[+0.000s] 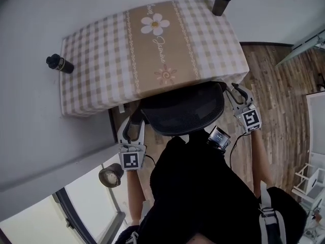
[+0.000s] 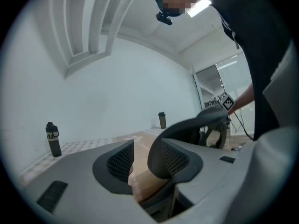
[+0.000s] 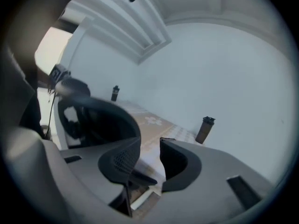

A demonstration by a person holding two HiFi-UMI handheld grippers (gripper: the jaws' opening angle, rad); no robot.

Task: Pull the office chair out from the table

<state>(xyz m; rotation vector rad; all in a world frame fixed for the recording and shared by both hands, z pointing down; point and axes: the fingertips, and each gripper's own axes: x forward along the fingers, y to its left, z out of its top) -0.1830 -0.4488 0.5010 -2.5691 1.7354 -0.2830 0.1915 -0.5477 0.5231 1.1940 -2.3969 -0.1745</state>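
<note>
At the checked table [image 1: 96, 50] bearing a capped bottle [image 1: 60, 63], the office chair's [image 1: 185, 108] seat is hidden, its back flanked by the left gripper [image 1: 133, 123] and right gripper [image 1: 239, 93], jaws parted.

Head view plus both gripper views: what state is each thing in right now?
Office chair: pushed in, backrest at the table's edge.
Table: covered with a checked cloth.
Left bottle: upright, capped.
Right bottle: upright, capped.
Left hand-held gripper: open, at the backrest's left edge, not clamped on it.
Right hand-held gripper: open, at the backrest's right edge, not clamped on it.
</note>
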